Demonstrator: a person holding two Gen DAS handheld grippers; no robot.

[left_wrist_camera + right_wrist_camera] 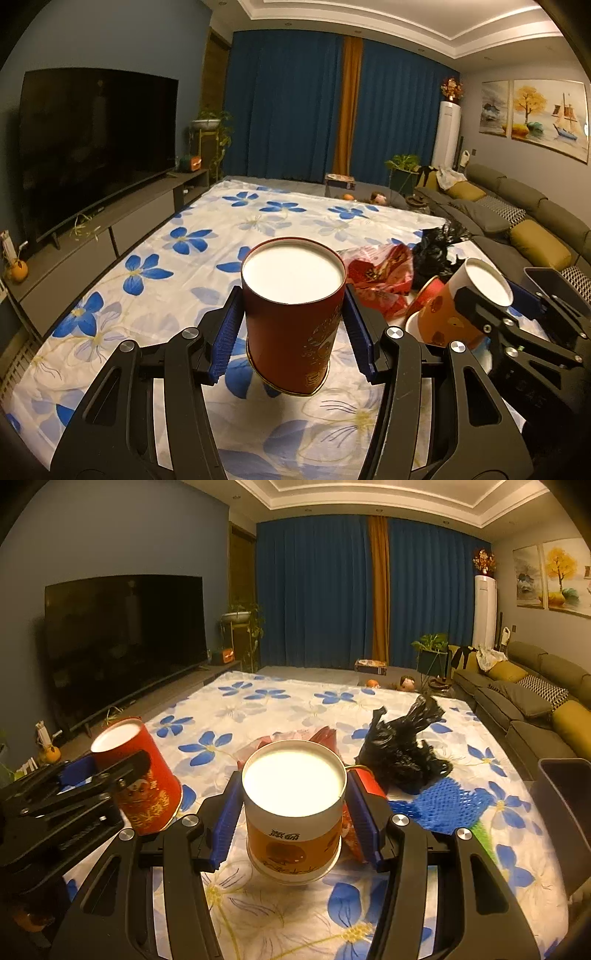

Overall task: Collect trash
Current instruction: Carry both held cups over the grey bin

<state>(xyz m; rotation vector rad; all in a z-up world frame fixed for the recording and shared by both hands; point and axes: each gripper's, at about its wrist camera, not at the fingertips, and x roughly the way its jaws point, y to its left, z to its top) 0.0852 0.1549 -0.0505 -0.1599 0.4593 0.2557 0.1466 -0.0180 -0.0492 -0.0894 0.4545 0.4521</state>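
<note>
Left gripper [293, 328]: blue pads clamped on both sides of the red paper cup [291, 317], held upside down, white base toward the lens, centre of the left wrist frame. Rim hangs clear of the floral cloth [147, 295] below.

Right gripper [293, 808]: same story, clenched on the orange-and-white paper cup [293, 812], also inverted, centre of the right wrist frame, off the cloth. Each gripper shows in the other's view: right one at lower right of the left frame, left one at lower left of the right frame. They sit close side by side.

Behind the cups, mid-frame: red wrapper [380, 277] crumpled on the cloth, another red cup [428, 299] lying on its side next to it, blue foam net [443, 805] right of centre in the right view. Further back: black trash bag [402, 753], slumped, mouth not obviously open.

Risks, as I read it:
- Paper cups are thin-walled and tapered; the grip is on the narrow end. Extra squeeze crushes them; less and they slide out.
- Grippers nearly abreast, so any inward swing knocks the cups together.
- Bag is limp, with nothing holding it open. Both hands are full, so a drop likely lands on the bag, not in it.
- Reaching over the wrapper may drag it off the pile.
</note>
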